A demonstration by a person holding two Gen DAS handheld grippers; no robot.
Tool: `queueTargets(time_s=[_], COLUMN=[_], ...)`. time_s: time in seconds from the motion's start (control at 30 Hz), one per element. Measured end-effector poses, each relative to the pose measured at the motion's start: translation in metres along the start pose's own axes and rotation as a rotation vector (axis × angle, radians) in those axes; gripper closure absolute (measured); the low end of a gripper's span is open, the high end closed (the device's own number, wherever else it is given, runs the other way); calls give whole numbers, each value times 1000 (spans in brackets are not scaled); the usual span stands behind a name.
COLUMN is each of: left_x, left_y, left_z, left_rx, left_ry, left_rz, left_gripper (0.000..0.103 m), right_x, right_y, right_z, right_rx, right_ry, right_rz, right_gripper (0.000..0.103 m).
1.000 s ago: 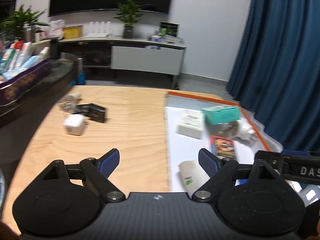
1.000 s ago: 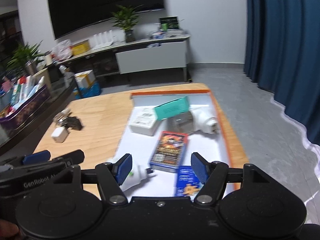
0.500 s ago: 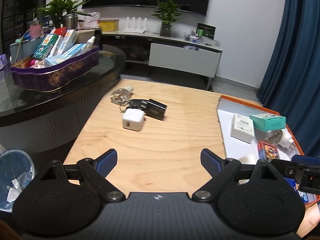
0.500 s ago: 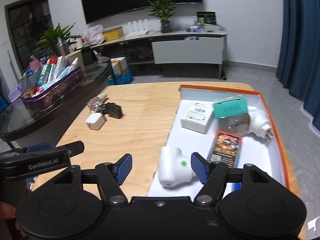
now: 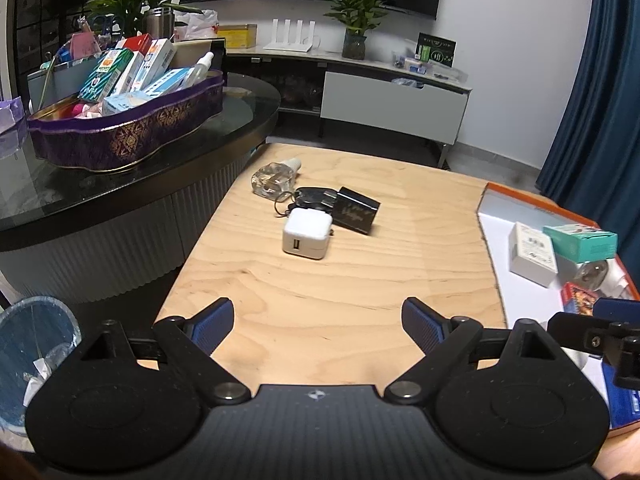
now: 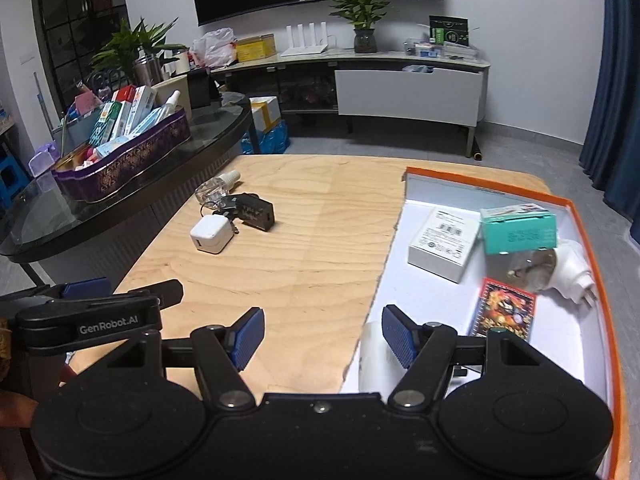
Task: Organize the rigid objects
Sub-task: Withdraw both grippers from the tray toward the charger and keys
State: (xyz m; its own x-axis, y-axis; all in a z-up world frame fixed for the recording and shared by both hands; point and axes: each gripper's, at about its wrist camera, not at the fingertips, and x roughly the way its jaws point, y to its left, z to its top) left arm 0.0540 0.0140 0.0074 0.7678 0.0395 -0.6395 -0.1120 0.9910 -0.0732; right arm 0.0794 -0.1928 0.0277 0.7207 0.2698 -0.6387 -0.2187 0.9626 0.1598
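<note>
Plywood tabletop [image 5: 360, 280], left wrist view: lying bare under the left gripper [image 5: 318, 326], whose blue pads are standing wide apart and gripping nothing
Loose cluster, left wrist view: white charger cube [image 5: 307, 234] sitting nearest, black adapter [image 5: 356, 211] just behind it to the right, dark key fob [image 5: 312, 198] touching both, clear glass bottle [image 5: 274, 178] lying at the far left of the group
Tray, left wrist view: orange-rimmed tray [image 5: 516, 196] showing at the right edge, already holding a white box [image 5: 532, 252] with a teal box [image 5: 584, 242] leaning over it
Right gripper, right wrist view: right gripper [image 6: 323, 339] hanging released over the tray's near left edge, pads spread, nothing between them; a white rounded item [image 6: 374, 356] is lying just beside the right pad, not clamped
Tray contents, right wrist view: white box, teal box, a white plug adapter [image 6: 568, 272] under the teal box and a red card pack [image 6: 505, 312] all resting inside the white floor
Cluster, right wrist view: charger cube, adapter, fob and bottle sitting well apart from the tray, across open wood
Step in hand, judged: between picks; part of the sorting looks done, four pieces are waiting on the wood
Next move, judged: left gripper is facing the cluster squarely, so reaching forward and down to the charger cube seems likely, pads straddling its flat sides
Caution, judged: cube is touching the fob's ring, so neighbours may be dragging along
</note>
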Motion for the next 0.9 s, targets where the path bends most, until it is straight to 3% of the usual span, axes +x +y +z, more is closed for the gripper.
queueTargets(time_s=[0.43, 0.9], left_x=[25, 82], left_y=[6, 13], left_z=[12, 38], left_rx=[33, 48], left_ry=[27, 34], left_rz=[28, 34], left_gripper=[9, 5], right_x=[32, 66], right_y=[10, -4], right_z=[9, 28], right_rx=[-22, -27], right_ry=[39, 61], right_rz=[30, 33], right_gripper=[24, 24])
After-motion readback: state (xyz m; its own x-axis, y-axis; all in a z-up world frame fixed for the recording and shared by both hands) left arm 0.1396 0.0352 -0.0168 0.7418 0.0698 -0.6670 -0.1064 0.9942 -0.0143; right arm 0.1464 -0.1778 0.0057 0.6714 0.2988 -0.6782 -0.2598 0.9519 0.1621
